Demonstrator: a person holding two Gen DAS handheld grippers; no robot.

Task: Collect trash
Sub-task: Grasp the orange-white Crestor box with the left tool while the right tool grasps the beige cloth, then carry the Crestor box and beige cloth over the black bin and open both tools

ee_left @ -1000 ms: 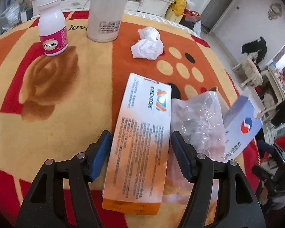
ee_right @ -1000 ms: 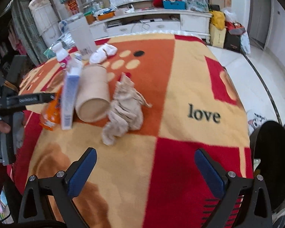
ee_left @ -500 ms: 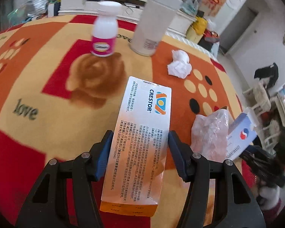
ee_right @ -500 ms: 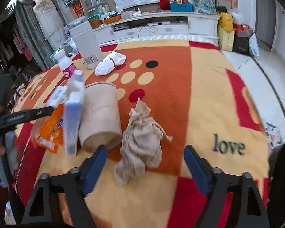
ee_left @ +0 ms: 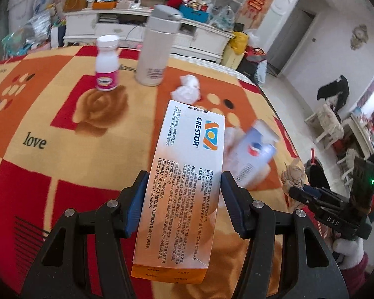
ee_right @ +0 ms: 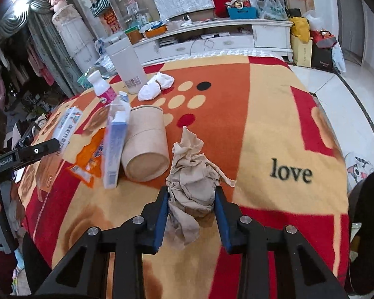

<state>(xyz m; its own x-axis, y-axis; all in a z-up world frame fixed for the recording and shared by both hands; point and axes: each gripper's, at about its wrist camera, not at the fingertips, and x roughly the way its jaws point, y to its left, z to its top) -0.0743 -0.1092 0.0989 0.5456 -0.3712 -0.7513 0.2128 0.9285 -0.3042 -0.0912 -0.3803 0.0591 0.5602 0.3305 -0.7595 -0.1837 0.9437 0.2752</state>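
Patterned blanket [ee_right: 274, 129]: cardboard tube [ee_right: 147, 147] beside crumpled brown paper [ee_right: 192, 182].

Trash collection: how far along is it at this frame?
Nothing visibly binned yet. In hand: left gripper clamps the Crestor box; right gripper is shut on the crumpled brown paper. Left: white tissue, blue-white carton, orange wrapper.

Blue-white box [ee_left: 254, 154] motion-blurred, pink-label bottle [ee_left: 106, 67] print unreadable, black bin [ee_right: 369, 224] cut by edge
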